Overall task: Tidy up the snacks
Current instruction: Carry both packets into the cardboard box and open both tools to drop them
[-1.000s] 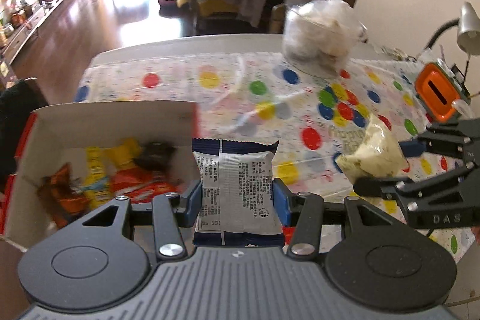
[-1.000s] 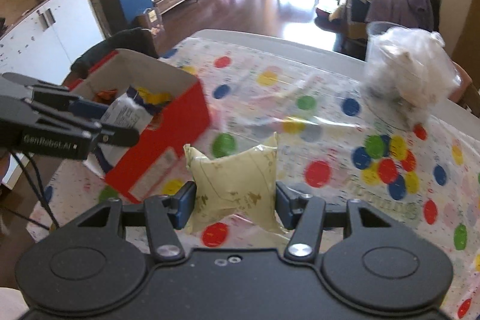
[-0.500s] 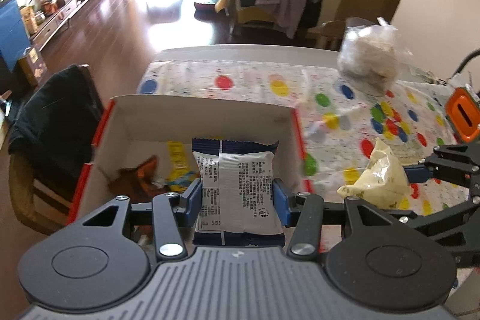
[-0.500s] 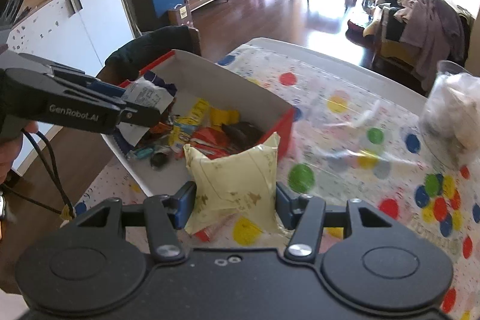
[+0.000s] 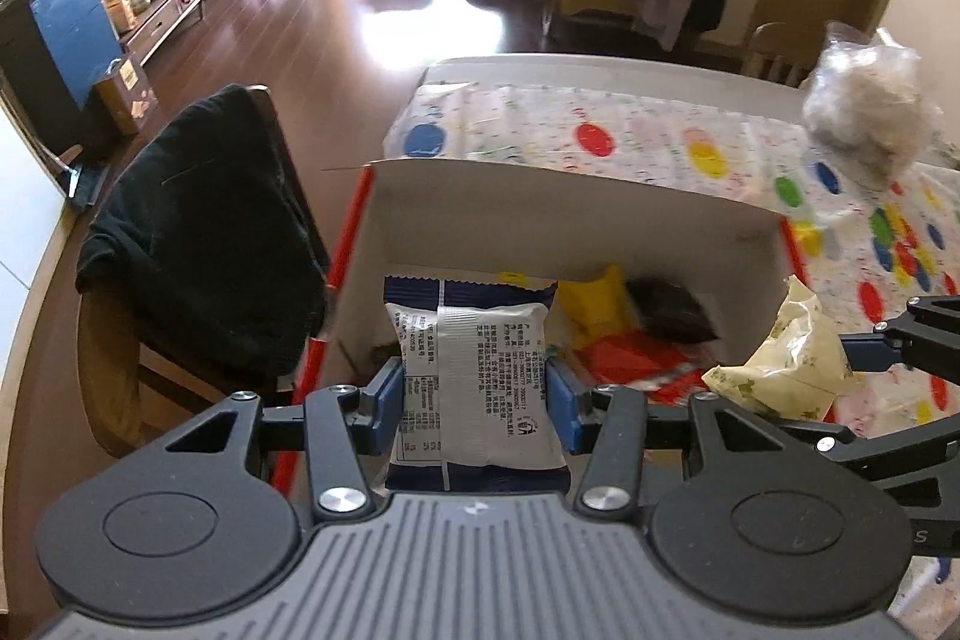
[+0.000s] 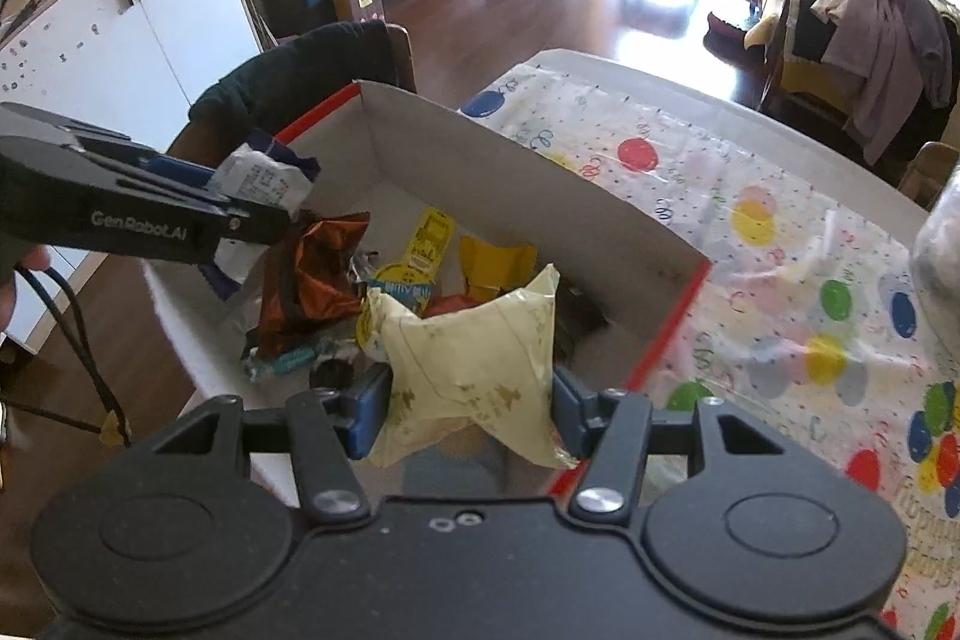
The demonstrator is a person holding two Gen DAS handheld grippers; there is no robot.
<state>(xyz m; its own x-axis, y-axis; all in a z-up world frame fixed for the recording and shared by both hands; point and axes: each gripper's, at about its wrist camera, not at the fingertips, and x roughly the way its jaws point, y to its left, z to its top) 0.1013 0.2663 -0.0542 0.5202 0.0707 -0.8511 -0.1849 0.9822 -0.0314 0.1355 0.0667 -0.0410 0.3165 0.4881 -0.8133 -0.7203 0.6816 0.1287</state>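
A dotted tablecloth (image 6: pixel 750 196) covers the table – beside it, a chair (image 5: pixel 180 280) draped in black, perhaps a jacket.

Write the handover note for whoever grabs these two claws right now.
Left claw: shut on a white and blue snack packet, held over the box.
Right claw: shut on a pale yellow snack bag, also over the box.
Box: sits at the corner of the dotted tablecloth, already holding several snacks.
Done: both snacks carried to the box.
Left: drop both in. A clear bag remains on the table.
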